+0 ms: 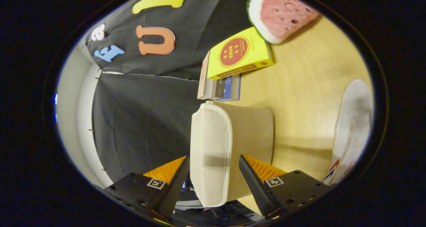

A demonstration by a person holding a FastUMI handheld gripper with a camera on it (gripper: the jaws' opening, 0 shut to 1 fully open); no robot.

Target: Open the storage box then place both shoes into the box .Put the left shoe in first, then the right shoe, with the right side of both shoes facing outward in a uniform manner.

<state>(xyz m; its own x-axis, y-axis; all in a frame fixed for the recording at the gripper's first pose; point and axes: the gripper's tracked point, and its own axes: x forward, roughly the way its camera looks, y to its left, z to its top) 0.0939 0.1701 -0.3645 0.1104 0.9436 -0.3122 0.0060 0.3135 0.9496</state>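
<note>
The storage box [253, 133] is a tan fabric cube on the wooden table, and the view is rolled so the table runs up the right side. Its cream woven lid [210, 133] sits closed on the box and reaches between my fingers. My gripper [213, 160] is open and straddles the lid's near end, one finger on each side, with small gaps showing. A white shoe [352, 127] with red and blue marks lies on the table beyond the box, off to the side of the right finger.
Just behind the box is a stack of books [221, 85] with a yellow book [239, 54] on top. A watermelon plush [279, 14] lies past the books. The wooden table [306, 87] stretches between box and shoe. The black cloth wall stands behind.
</note>
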